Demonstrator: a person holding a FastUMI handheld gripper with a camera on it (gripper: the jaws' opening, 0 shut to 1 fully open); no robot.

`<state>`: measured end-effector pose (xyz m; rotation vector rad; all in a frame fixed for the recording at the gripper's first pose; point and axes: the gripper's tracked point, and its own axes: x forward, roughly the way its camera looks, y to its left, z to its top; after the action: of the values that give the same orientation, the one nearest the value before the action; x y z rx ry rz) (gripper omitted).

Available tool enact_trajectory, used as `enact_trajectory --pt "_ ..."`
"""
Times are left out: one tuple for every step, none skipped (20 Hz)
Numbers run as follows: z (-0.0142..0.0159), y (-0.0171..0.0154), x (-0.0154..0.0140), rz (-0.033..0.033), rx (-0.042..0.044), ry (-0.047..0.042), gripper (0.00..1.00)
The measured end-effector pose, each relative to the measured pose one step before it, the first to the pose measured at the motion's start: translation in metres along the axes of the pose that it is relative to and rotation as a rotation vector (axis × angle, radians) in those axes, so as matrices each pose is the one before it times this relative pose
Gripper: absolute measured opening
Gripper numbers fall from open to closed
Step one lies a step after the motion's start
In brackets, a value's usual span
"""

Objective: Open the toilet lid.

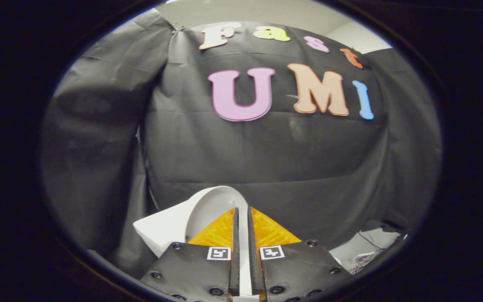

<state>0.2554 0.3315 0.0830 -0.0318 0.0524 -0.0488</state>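
Note:
The white toilet lid (210, 209) stands raised, its rounded top edge rising just past my fingertips. My gripper (242, 209) is closed down to a narrow slit, and a thin white strip of the lid's rim fills that slit along the fingers' whole length. Both fingers (235, 235) press on that rim. Left of the lid, a white boxy part of the toilet (159, 230), probably the tank, leans against the black cloth. The bowl and seat are hidden below the gripper body.
The booth's black cloth wall (266, 159) hangs close behind the toilet and wraps round on both sides. At the lower right lies a pale floor patch with some cables (365, 251).

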Motion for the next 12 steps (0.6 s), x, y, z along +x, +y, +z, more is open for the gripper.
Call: enact_trajectory --pt "-0.00177 0.01361 0.00137 0.01795 -0.00388 0.00300 0.11" --pt "-0.00100 0.01390 0.00098 0.02023 -0.00214 0.00168 0.11" --pt "-0.00175 0.01126 -0.00009 0.01198 0.00110 0.00279 0.11" --pt "-0.00318 0.00845 -0.00055 0.01003 0.00315 0.00190 0.11" --pt "-0.00435 0.00882 -0.00094 0.01328 0.00183 0.00302 0.11" --pt "-0.00365 0.00482 0.00036 0.00547 -0.00147 0.00851 0.10" --pt "-0.00446 0.00320 -0.00046 0.00270 -0.00293 0.00897 0.10" --pt "-0.00133 0.00077 -0.00016 0.00158 -0.00402 0.00585 0.10" --pt "-0.00227 -0.00145 0.00165 -0.00313 -0.00539 0.00452 0.10" --pt "0.00042 -0.00257 -0.00068 -0.00762 -0.00554 0.00181 0.10" --pt "0.00027 -0.00469 0.00007 -0.00714 -0.00080 -0.00211 0.11" --pt "0.00337 -0.00653 -0.00081 -0.00868 0.00091 -0.00748 0.11"
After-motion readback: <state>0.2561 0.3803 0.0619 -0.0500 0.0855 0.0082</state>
